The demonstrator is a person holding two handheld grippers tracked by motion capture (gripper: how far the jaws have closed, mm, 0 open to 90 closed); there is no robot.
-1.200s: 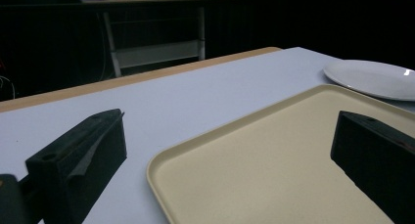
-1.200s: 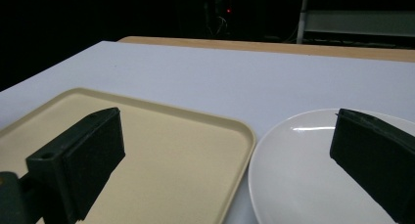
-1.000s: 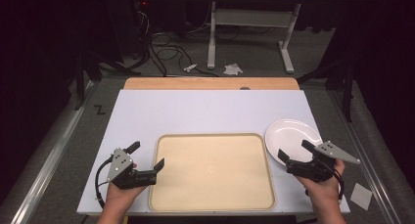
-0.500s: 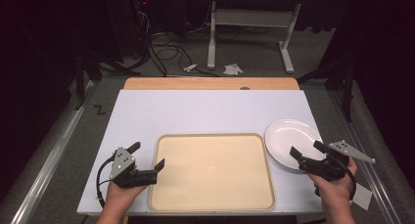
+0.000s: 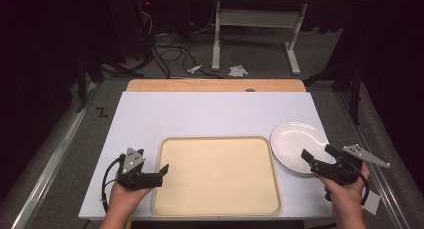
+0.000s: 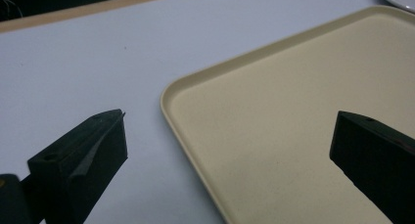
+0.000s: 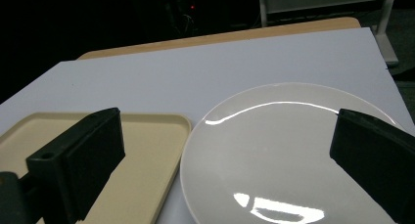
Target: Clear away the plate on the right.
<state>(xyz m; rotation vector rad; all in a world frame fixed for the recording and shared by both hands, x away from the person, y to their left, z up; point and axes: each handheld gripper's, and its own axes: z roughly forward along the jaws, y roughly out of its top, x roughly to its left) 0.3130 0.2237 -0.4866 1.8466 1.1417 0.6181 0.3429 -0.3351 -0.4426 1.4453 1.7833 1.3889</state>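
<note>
High view: a beige tray [image 5: 216, 175] lay at the near middle of the white table [image 5: 210, 114], with a white plate [image 5: 298, 146] just beside its right edge; the left gripper [image 5: 161, 173], jaws spread and empty, pointed at the tray's left rim, and the right gripper [image 5: 318, 155], jaws likewise spread, sat at the plate's near right rim. Left gripper view: the tray's [image 6: 303, 121] rounded corner lay between the parted jaws, one jaw over bare table, the other over the tray. Right gripper view: the plate [image 7: 288, 155] lay between the parted jaws, ungrasped, with the tray [image 7: 147, 150] beside it.
</note>
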